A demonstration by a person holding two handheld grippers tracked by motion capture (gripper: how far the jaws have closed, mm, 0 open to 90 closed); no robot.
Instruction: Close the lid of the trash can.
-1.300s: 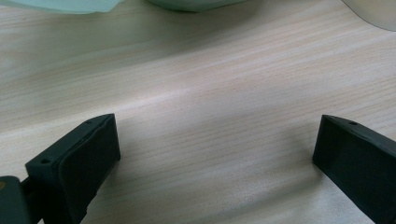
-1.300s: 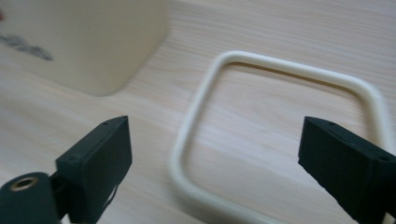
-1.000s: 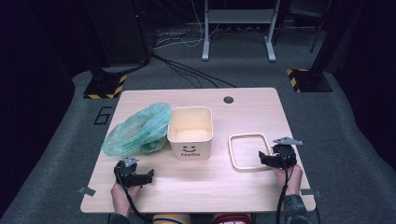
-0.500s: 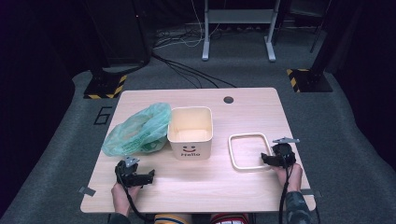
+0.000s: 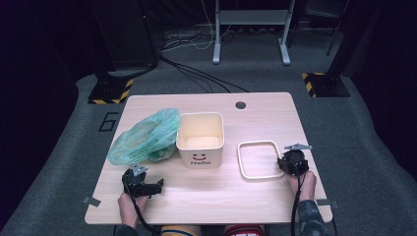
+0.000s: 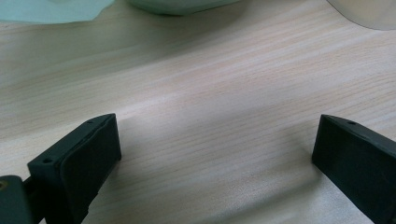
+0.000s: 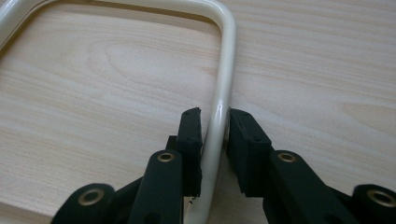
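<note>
A cream rounded-square ring frame (image 5: 257,143) lies flat on the wooden table (image 5: 255,118), right of a cream square bin (image 5: 200,142) with a smiley face. My right gripper (image 5: 283,164) sits at the frame's right side. Its jaws have just been closing, and in the right gripper view the pads (image 7: 190,128) now clamp the frame's bar (image 7: 226,70) from both sides, so my right gripper (image 7: 215,116) is shut on it. My left gripper (image 5: 156,186) rests low at the front left, open wide, and only bare wood shows between its jaws (image 6: 217,140).
A crumpled green plastic bag (image 5: 145,137) lies left of the bin, just beyond the left gripper. A dark round cable hole (image 5: 240,105) is near the table's far edge. Dark floor with cables and stand bases surrounds the table.
The right gripper has edged slightly along the frame's right side and its jaws look narrower. The left gripper, bin, bag and frame have stayed put.
</note>
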